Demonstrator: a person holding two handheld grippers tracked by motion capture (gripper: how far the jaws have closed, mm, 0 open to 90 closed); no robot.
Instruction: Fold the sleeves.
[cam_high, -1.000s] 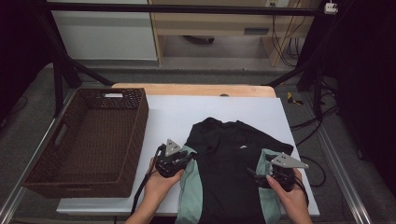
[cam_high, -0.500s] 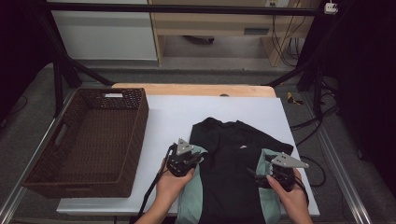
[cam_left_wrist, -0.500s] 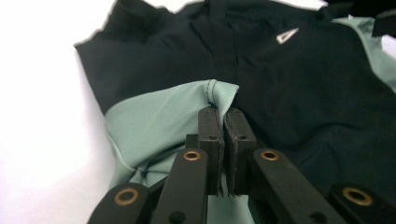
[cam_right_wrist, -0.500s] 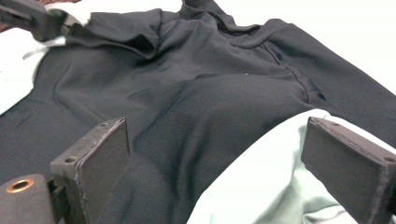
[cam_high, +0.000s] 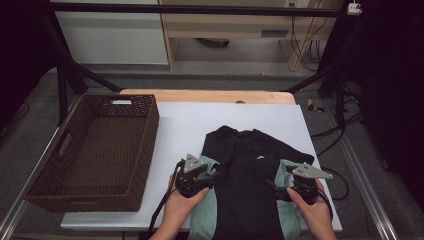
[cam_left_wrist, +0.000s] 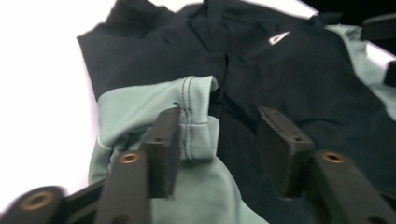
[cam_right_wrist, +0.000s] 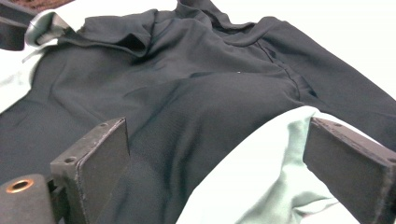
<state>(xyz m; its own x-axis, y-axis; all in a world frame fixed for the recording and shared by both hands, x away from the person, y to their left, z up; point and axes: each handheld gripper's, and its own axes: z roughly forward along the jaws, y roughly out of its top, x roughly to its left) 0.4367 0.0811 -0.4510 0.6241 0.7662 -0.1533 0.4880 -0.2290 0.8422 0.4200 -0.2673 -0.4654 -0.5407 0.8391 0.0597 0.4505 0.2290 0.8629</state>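
Shirt (cam_high: 250, 185), black with pale green sleeves, lies flat on the white table (cam_high: 190, 125) at the person's edge, collar pointing away, apparently partway through being folded. Its left green sleeve (cam_left_wrist: 154, 116) is turned in onto the black body, hem cuff resting between the jaws of the left gripper (cam_high: 197, 182), which have just been opening and now stand apart, pressing on nothing. The right gripper (cam_high: 292, 192) also gapes wide over the right green sleeve (cam_right_wrist: 261, 172), gripping nothing. A brown wicker basket (cam_high: 150, 130) waits just left, likely the shirt's destination. The shirt's lower hem is cut off by the frame's bottom edge.
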